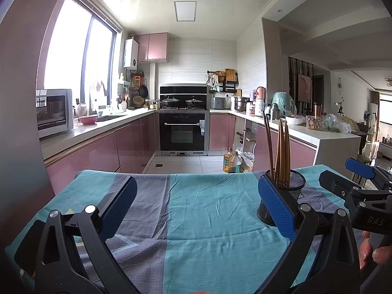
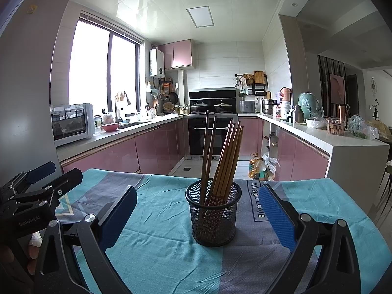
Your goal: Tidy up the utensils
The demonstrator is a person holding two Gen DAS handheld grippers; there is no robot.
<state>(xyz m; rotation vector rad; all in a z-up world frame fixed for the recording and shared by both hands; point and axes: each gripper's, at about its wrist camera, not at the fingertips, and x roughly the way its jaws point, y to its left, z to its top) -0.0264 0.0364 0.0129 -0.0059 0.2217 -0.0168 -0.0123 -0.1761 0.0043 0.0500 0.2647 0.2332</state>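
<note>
Across the surface point(image 2: 156, 250) lies a teal and grey cloth point(image 1: 208, 220), wrinkled, with lettering printed near its far right part. On it stands a black mesh cup point(image 2: 213, 214), upright, toward the far edge and right of the surface's middle. Several chopsticks point(image 2: 226, 161) stand inside it, tips up and leaning: two darker ones on the left, a lighter brown bunch fanned to the right. Left gripper point(image 1: 199, 204) hovers above the near edge, released, its blue pads wide apart with only cloth between them; the cup sits just behind its right finger. Right gripper point(image 2: 199, 212) is likewise released, fingers spread on either side of the cup and apart from it. Two oil bottles point(image 2: 256, 166) stand on the floor beyond the far edge.
</note>
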